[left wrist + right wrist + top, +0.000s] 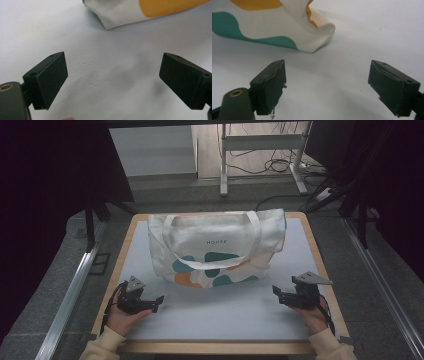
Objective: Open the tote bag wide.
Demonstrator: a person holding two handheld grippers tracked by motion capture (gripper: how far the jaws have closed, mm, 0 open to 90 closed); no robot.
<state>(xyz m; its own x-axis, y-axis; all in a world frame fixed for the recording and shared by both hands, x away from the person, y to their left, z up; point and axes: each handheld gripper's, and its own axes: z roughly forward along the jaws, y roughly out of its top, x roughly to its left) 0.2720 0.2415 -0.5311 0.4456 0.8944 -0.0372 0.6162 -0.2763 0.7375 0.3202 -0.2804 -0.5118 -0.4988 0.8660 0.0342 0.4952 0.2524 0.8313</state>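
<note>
The tote bag (217, 247) lies flat on the pale bench (225, 315), ahead of both claws and between them, its printed side up and its long handle (212, 265) looped down across the front panel. The left claw (156, 301) rests low on the bench just short of the bag's near left corner (107, 23), which in the left gripper view sits ahead of the jaws and a little toward the right one, with an orange patch beyond it; the jaws stand wide apart with nothing between them but bare surface. The right claw (276, 292) mirrors it on the other side, also spread wide and empty, and the right gripper view puts the bag's near right corner (317, 42) ahead of the left jaw, slightly puckered where the fabric folds, with teal and orange shapes trailing off behind it. Both hands (125, 317) lie near the bench's front edge, each claw pointing inward toward the bag's lower hem, apart from the cloth and not touching it. This symmetric stance reads as a ready pose: each claw seems lined up to take its own corner of the hem, probably so the bag can be lifted, folded or flattened evenly. Because the fabric is limp, pinching a single layer cleanly at the puckered corner looks like the tricky part.
</note>
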